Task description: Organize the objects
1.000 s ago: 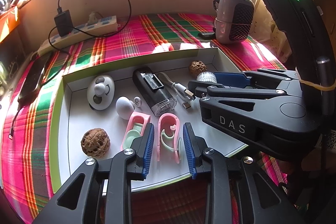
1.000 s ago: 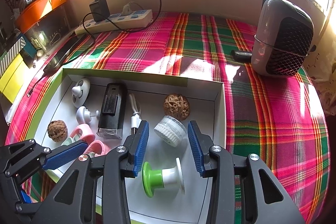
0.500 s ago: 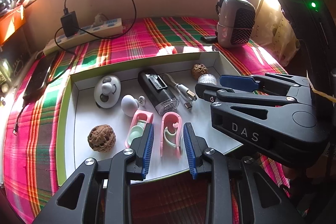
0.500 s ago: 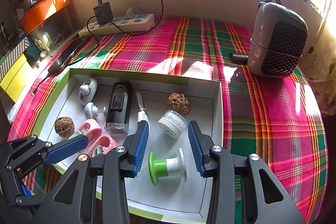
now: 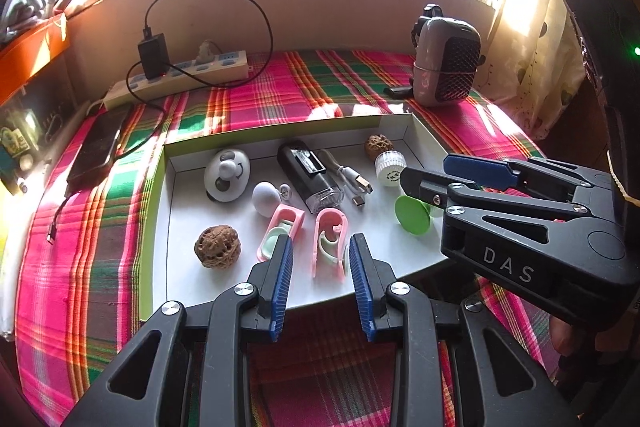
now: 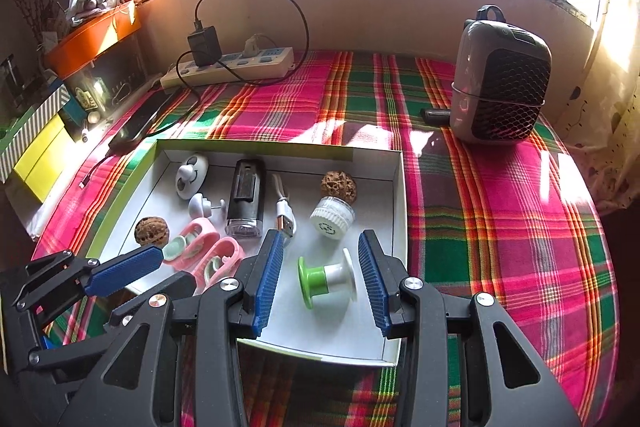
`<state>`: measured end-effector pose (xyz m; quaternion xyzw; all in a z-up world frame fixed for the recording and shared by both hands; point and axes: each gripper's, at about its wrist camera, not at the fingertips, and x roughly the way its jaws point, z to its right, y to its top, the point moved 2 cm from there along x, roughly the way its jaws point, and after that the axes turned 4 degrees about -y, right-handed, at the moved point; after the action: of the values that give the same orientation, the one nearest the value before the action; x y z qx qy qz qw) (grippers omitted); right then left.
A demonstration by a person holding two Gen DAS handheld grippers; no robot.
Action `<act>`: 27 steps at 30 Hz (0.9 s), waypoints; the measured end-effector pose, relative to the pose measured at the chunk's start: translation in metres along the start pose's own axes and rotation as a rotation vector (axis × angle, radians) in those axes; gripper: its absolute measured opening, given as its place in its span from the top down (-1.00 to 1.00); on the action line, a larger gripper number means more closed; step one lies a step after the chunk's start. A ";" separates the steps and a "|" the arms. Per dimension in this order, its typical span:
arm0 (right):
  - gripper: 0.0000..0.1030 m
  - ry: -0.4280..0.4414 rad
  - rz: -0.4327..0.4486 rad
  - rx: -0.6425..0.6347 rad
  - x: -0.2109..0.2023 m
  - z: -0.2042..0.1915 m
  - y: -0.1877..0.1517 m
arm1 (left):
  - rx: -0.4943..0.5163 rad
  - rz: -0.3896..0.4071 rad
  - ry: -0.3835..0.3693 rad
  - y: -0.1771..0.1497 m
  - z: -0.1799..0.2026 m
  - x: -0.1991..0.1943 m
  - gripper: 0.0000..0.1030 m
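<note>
A white tray (image 5: 170,227) (image 6: 396,211) with a green rim lies on the plaid cloth. It holds two pink clips (image 5: 330,243) (image 6: 192,245), two walnuts (image 5: 217,246) (image 6: 338,185), a black device (image 5: 310,175) (image 6: 245,197), a white USB cable (image 5: 350,181) (image 6: 284,209), a white oval toy (image 5: 227,174), a white knob (image 5: 265,197), a white ribbed cap (image 6: 332,217) and a green-and-white spool (image 6: 326,277) (image 5: 414,215). My left gripper (image 5: 320,275) is open and empty above the right pink clip. My right gripper (image 6: 320,279) is open, with the spool between its fingers, apart from them.
A grey heater (image 6: 500,83) (image 5: 446,61) stands at the back right. A power strip with a black adapter (image 6: 228,65) (image 5: 176,75) lies along the back wall. A phone (image 5: 96,151) lies left of the tray. Boxes (image 6: 36,143) stand at the far left.
Both grippers have pulled back and up from the tray, so the objects look smaller. Both stay open and empty. The tray's objects have not moved.
</note>
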<state>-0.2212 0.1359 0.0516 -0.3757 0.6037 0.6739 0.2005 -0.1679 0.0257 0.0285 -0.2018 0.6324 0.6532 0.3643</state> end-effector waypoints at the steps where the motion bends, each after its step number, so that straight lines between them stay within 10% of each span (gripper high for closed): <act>1: 0.21 -0.005 0.007 0.003 -0.004 0.000 -0.002 | -0.005 0.001 0.001 -0.001 0.000 -0.003 0.47; 27: 0.21 -0.025 0.018 -0.015 -0.058 -0.014 -0.073 | -0.052 0.019 0.103 -0.058 -0.003 -0.050 0.47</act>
<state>-0.1274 0.1474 0.0468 -0.3632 0.5995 0.6848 0.1994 -0.0931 0.0081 0.0254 -0.2385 0.6348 0.6617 0.3198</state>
